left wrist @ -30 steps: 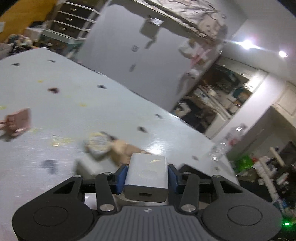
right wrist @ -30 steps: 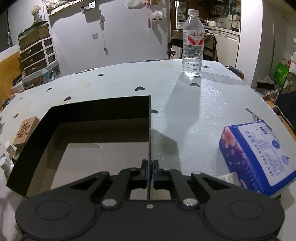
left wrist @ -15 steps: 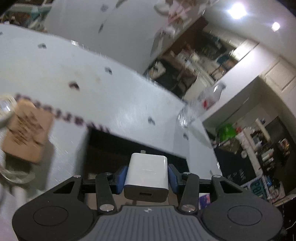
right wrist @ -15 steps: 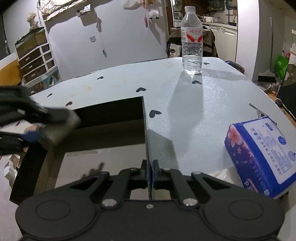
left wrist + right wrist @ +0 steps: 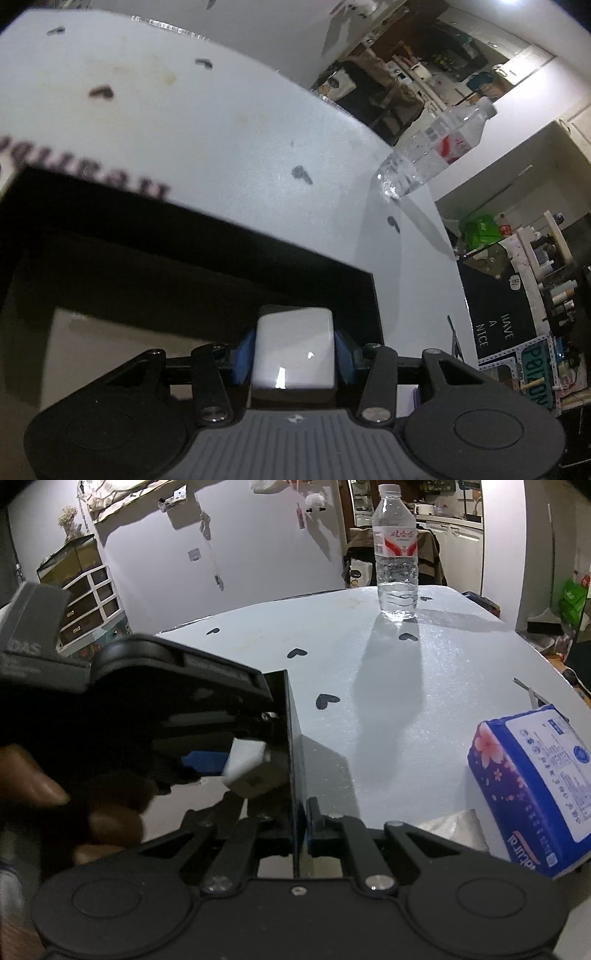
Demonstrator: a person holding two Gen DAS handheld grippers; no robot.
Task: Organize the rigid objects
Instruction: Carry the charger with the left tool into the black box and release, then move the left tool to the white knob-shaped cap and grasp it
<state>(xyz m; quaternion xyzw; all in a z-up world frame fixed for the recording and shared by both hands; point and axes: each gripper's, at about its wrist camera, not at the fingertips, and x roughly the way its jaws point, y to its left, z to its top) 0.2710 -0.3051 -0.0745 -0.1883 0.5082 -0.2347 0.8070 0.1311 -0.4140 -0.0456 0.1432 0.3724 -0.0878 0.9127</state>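
My left gripper (image 5: 293, 354) is shut on a white charger block (image 5: 294, 350) and holds it over the open black box (image 5: 236, 254), near its right wall. In the right wrist view the same charger (image 5: 248, 764) hangs inside the box beside the left gripper's body (image 5: 155, 701). My right gripper (image 5: 301, 823) is shut on the box's thin right wall (image 5: 291, 738), pinching its upper edge. The box floor (image 5: 122, 343) is pale cardboard; its contents are mostly hidden.
A clear water bottle (image 5: 396, 554) stands at the far side of the white heart-patterned table (image 5: 424, 686); it also shows in the left wrist view (image 5: 436, 151). A blue tissue pack (image 5: 535, 782) lies at the right near the table edge.
My left gripper has swung from the table's left side to over the box, carrying the charger, and now reaches the box's right wall. My right gripper has kept its hold.
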